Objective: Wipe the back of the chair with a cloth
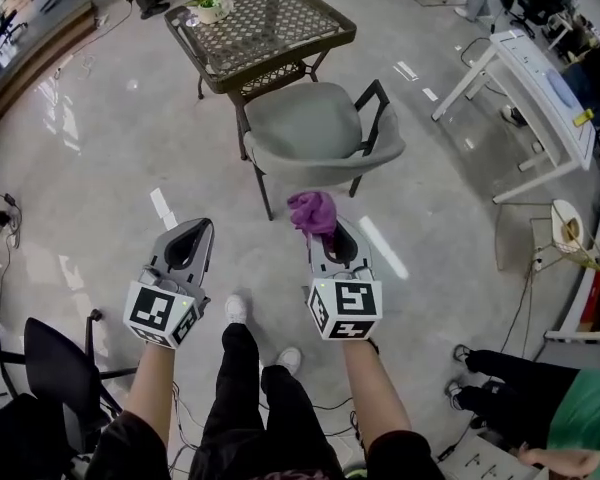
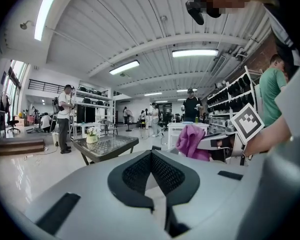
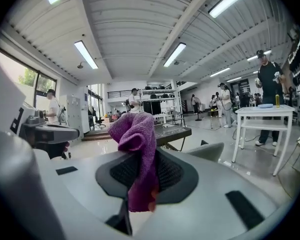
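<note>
Head view looks down on a fuzzy purple cloth [image 1: 312,211], bunched into a soft, crumpled lump and pinched between the black mesh-textured pads of the right hand-held gripper [image 1: 330,230]. The left hand-held gripper [image 1: 194,230], smooth grey plastic, has its jaws together on nothing. Ahead on the glossy floor [image 1: 110,148] stands the chair [image 1: 315,128], a rounded grey shell with thin black arms and legs, apart from the cloth and just before a dark, square, lattice-topped worktop [image 1: 260,23].
</note>
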The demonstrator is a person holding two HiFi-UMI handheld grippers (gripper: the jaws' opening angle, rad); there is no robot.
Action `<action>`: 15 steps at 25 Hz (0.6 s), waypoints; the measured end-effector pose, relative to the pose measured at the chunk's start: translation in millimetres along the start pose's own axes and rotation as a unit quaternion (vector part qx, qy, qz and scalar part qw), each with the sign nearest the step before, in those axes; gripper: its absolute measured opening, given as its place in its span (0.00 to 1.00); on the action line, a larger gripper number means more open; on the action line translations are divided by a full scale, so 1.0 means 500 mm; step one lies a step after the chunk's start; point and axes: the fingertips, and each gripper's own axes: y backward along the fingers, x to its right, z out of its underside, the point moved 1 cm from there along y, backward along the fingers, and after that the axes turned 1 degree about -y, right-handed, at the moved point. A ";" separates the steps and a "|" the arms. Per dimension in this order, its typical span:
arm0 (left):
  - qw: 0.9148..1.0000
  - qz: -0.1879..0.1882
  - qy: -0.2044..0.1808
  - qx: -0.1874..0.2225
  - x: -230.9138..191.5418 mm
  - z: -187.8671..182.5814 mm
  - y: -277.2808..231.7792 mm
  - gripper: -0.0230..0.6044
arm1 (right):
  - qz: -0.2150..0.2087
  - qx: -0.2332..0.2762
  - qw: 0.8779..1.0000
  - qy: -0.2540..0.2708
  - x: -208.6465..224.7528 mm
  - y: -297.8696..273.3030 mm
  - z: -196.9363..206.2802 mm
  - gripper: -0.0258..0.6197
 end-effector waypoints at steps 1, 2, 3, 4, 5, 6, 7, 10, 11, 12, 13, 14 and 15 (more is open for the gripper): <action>1.000 0.003 0.002 0.000 -0.008 0.019 -0.014 0.05 | 0.002 0.001 1.000 -0.001 0.000 -0.020 0.012 0.18; 1.000 0.005 0.003 0.000 -0.015 0.038 -0.028 0.05 | 0.004 0.001 1.000 -0.002 0.001 -0.040 0.024 0.18; 1.000 0.007 0.004 -0.002 -0.023 0.055 -0.042 0.05 | 0.006 0.001 1.000 -0.005 0.003 -0.061 0.037 0.18; 1.000 0.009 0.005 -0.005 -0.032 0.071 -0.055 0.05 | 0.008 0.001 1.000 -0.007 0.004 -0.081 0.050 0.18; 1.000 0.010 0.007 -0.007 -0.040 0.085 -0.067 0.05 | 0.009 0.001 1.000 -0.007 0.005 -0.101 0.062 0.18; 1.000 0.011 0.008 -0.010 -0.049 0.101 -0.078 0.05 | 0.009 0.001 1.000 -0.002 0.003 -0.120 0.075 0.18; 1.000 0.013 0.009 -0.012 -0.057 0.119 -0.089 0.05 | 0.008 0.001 1.000 0.006 0.000 -0.139 0.088 0.18; 1.000 0.017 0.006 -0.019 -0.077 0.176 -0.123 0.05 | 0.002 0.002 1.000 0.030 -0.009 -0.198 0.125 0.18; 1.000 0.018 0.004 -0.022 -0.082 0.194 -0.132 0.05 | 0.000 0.003 0.999 0.032 -0.012 -0.217 0.137 0.18; 1.000 0.020 0.003 -0.024 -0.087 0.211 -0.140 0.05 | -0.002 0.003 1.000 0.031 -0.014 -0.234 0.150 0.18; 0.999 0.021 0.002 -0.026 -0.092 0.228 -0.147 0.05 | -0.004 0.002 1.000 0.029 -0.015 -0.250 0.163 0.18; 0.999 0.023 0.001 -0.029 -0.098 0.245 -0.153 0.05 | -0.005 0.000 1.000 0.027 -0.016 -0.265 0.176 0.18; 0.999 0.023 0.002 -0.032 -0.104 0.259 -0.160 0.05 | -0.006 -0.002 1.000 0.025 -0.015 -0.279 0.188 0.18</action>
